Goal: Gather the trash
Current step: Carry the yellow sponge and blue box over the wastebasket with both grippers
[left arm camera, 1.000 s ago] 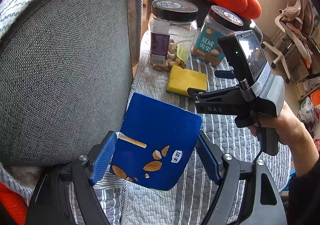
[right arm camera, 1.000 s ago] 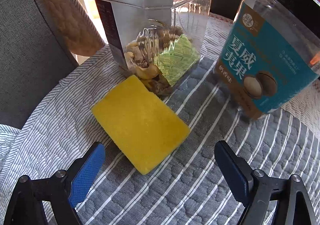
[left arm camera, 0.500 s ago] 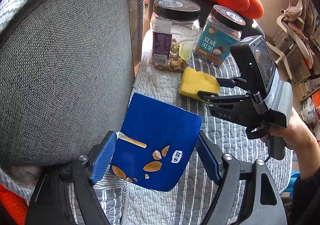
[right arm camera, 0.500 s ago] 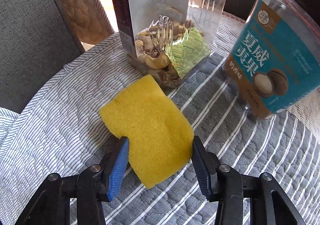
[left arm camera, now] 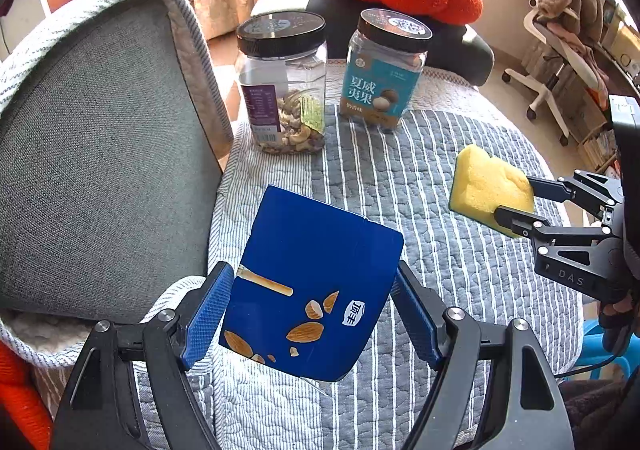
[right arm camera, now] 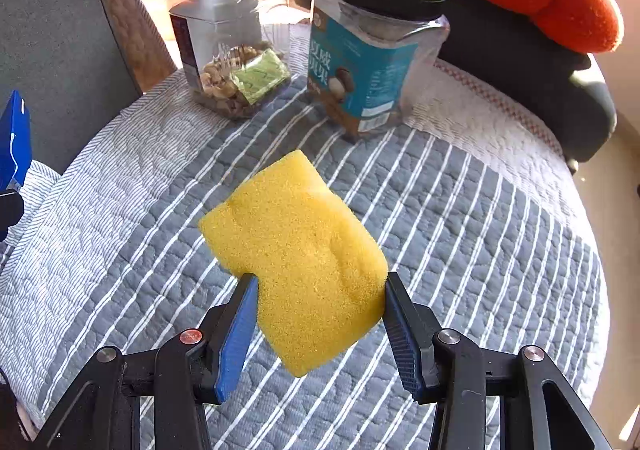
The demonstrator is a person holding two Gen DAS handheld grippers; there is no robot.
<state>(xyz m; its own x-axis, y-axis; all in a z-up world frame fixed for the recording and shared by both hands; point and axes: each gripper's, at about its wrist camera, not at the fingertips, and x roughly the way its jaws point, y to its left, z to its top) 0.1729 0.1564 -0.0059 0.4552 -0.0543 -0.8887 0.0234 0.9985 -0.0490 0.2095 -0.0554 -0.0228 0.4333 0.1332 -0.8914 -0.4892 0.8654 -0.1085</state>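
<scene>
Left gripper [left arm camera: 310, 316] is clamped on a blue snack box [left arm camera: 316, 282], bottom center of its view. Right gripper [right arm camera: 318, 324] squeezes a yellow sponge [right arm camera: 296, 254] held clear of the striped quilt [right arm camera: 460, 210], with two nut jars [right arm camera: 232, 30] up top.

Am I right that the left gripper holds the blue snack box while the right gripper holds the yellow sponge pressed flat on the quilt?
Not quite: the right gripper holds the yellow sponge lifted clear of the quilt, as the right wrist view shows. The left gripper does hold the blue snack box.
</scene>
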